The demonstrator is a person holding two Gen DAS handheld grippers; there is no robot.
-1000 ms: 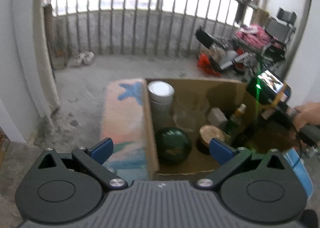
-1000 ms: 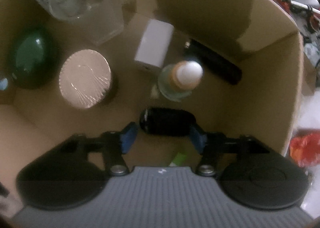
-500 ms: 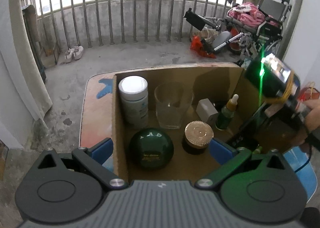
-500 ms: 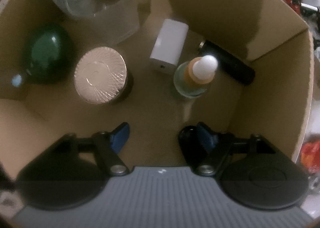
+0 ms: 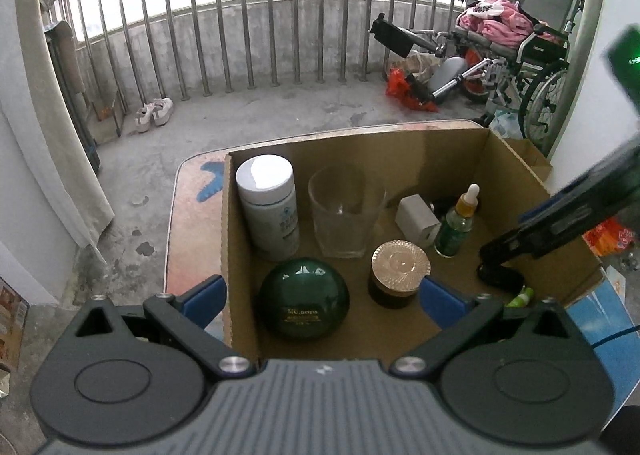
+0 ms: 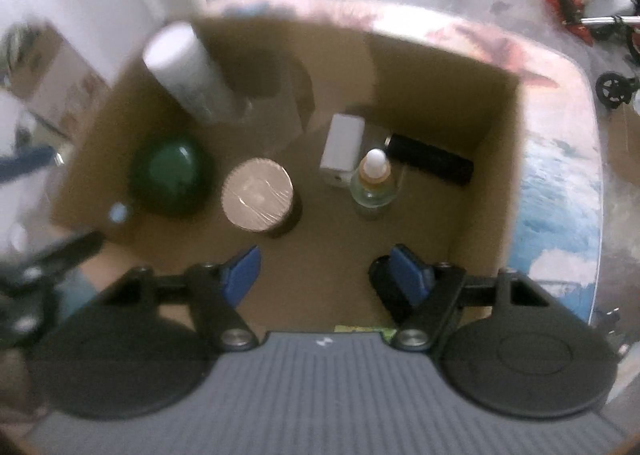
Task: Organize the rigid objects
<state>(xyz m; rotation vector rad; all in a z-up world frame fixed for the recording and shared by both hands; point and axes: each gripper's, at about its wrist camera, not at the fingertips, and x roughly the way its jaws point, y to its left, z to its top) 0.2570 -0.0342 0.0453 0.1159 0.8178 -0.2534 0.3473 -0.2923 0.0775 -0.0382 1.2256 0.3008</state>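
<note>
On concrete balcony floor (image 5: 280,127), painted table (image 5: 188,223), cardboard box (image 5: 360,151)

In the plain brown cardboard box (image 5: 400,147), a glossy dark-green round jar (image 5: 304,299) at 7 o'clock carries gold lettering. At 10 o'clock stands a white plastic bottle (image 5: 269,211) with teal print; centrally, a dark jar with a ribbed gold lid (image 5: 398,273); at 2 o'clock, a green dropper bottle (image 5: 456,223), white-tipped.

Small painted table (image 5: 188,223) on a concrete floor (image 5: 256,111), bearing an open cardboard box (image 5: 404,143).
</note>
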